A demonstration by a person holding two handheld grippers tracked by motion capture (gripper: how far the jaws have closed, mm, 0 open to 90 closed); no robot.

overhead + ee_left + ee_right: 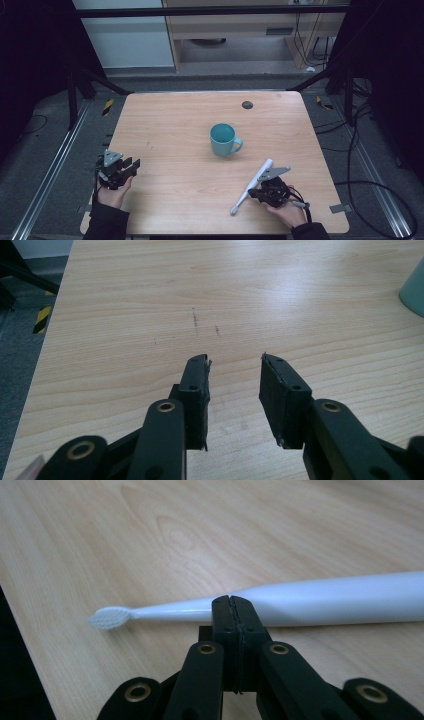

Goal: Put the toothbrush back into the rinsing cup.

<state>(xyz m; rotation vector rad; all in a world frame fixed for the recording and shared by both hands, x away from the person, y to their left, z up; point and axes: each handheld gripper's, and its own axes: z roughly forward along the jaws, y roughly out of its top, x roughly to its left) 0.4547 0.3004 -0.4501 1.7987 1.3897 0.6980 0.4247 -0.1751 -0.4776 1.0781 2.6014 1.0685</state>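
Note:
A white electric toothbrush lies flat on the wooden table near its front right, bristle head toward the front edge. My right gripper is shut, its tips against the toothbrush's side with nothing between them. In the right gripper view the two jaws of the right gripper press together just in front of the toothbrush, whose bristles are at the left. A teal mug stands upright mid-table, handle to the right. My left gripper rests at the table's left edge. In its own view the left gripper is open and empty.
A small dark round disc sits near the table's far edge. The mug's edge shows at the far right of the left gripper view. Metal rails and cables run along the floor on both sides of the table.

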